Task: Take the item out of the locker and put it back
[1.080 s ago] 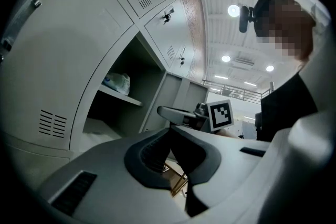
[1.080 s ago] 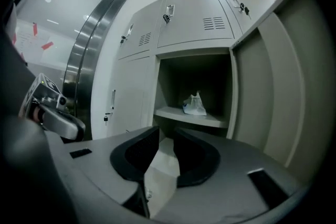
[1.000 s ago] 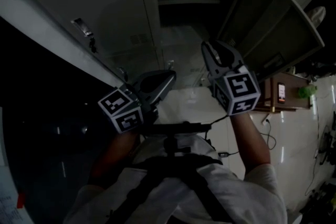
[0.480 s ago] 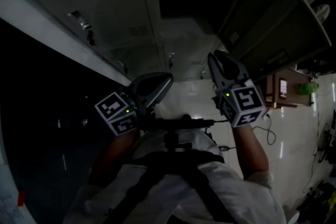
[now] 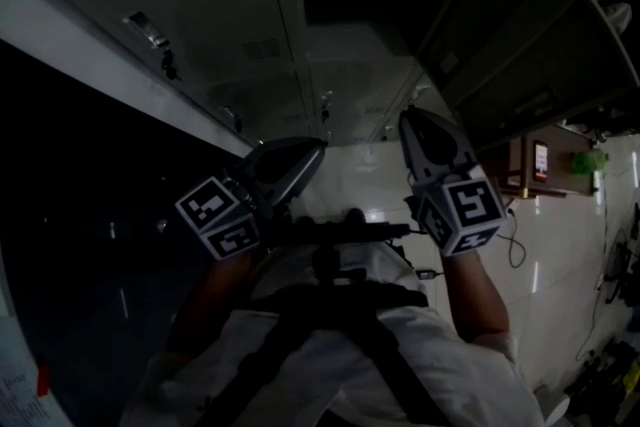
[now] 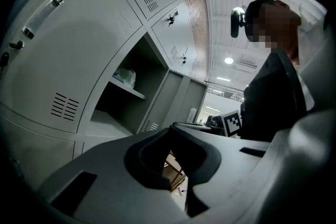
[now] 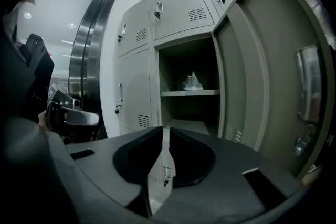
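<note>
Both grippers are empty: the left gripper (image 6: 171,127) is pressed together, the right gripper (image 7: 165,129) has just been closing to a thin gap. A blurry pale thing (image 7: 192,81), maybe a bag, sits midway along the locker shelf (image 7: 181,93).

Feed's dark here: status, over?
Left tongs shut, empty. Right tongs just closing to a slit, empty. Bag on locker shelf, door open. Nothing in the way.

Item (image 7: 192,82) sits on the shelf (image 7: 178,93) inside the locker (image 7: 169,65), toward the back. The door (image 7: 262,86) hangs out at its 3 o'clock, neighbouring lockers (image 7: 137,76) are at 9, and a lower compartment (image 7: 186,124) is at 6.
</note>
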`<state>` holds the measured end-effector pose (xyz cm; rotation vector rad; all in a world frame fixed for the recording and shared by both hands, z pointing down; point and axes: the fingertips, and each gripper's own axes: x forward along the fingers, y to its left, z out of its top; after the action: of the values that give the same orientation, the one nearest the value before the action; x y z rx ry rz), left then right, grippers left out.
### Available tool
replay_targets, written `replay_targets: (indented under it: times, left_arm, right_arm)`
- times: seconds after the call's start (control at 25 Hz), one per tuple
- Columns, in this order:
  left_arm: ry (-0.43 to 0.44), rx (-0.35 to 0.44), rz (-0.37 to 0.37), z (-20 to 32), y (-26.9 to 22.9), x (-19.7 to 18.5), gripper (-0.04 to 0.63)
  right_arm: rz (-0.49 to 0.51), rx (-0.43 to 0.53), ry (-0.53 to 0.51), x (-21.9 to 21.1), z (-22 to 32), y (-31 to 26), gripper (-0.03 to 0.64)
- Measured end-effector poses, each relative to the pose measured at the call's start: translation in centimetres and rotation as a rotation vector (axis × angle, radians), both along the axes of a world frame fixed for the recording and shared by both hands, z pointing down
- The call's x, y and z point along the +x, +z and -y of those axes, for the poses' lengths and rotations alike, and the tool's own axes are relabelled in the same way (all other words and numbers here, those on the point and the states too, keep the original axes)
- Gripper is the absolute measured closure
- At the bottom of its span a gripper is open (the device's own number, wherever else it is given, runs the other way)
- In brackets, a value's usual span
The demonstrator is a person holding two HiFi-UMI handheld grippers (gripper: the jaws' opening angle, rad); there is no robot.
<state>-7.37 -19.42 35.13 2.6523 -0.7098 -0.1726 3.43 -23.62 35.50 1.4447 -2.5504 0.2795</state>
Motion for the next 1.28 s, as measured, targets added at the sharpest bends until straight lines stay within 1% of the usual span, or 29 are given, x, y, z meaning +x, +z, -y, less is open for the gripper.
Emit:
replay_targets:
  times: [0.2, 0.4, 0.48, 0.64, 0.76, 0.92, 1.08, 1.28]
  left_arm:
    - [0.014, -0.04, 0.003, -0.5, 0.9, -0.4, 0.592]
    - [0.008, -0.03, 0.007, -0.5, 1.3, -0.4, 0.592]
    - [0.015, -0.036, 0.007, -0.7, 1.5, -0.3, 0.592]
    - [0.022, -0.05, 0.01, -1.0, 2.1, -0.3, 0.592]
    - [0.025, -0.057, 0.011, -1.2, 2.4, -0.4, 0.592]
    - [0.033, -0.072, 0.01, -1.6, 2.9, -0.7, 0.592]
    - [0.044, -0.09, 0.004, -2.2, 3.4, -1.1, 0.592]
    - [0.081, -0.114, -0.012, -3.2, 4.2, -1.5, 0.592]
  right_arm:
    - [0.007, -0.02, 0.021, 0.0, -0.6, 1.0, 0.587]
    - [0.015, -0.022, 0.025, -0.3, -1.3, 1.5, 0.607]
    - [0.018, -0.021, 0.017, -0.5, -1.6, 1.8, 0.611]
    - [0.017, -0.064, 0.023, -1.2, -2.5, 2.6, 0.612]
    - [0.022, -0.055, 0.009, -1.6, -2.8, 3.1, 0.612]
    - [0.014, -0.097, 0.026, -2.0, -3.5, 3.8, 0.612]
    - [0.013, -0.086, 0.027, -2.2, -3.8, 4.2, 0.612]
    - [0.0, -0.145, 0.077, -2.7, -5.4, 5.1, 0.612]
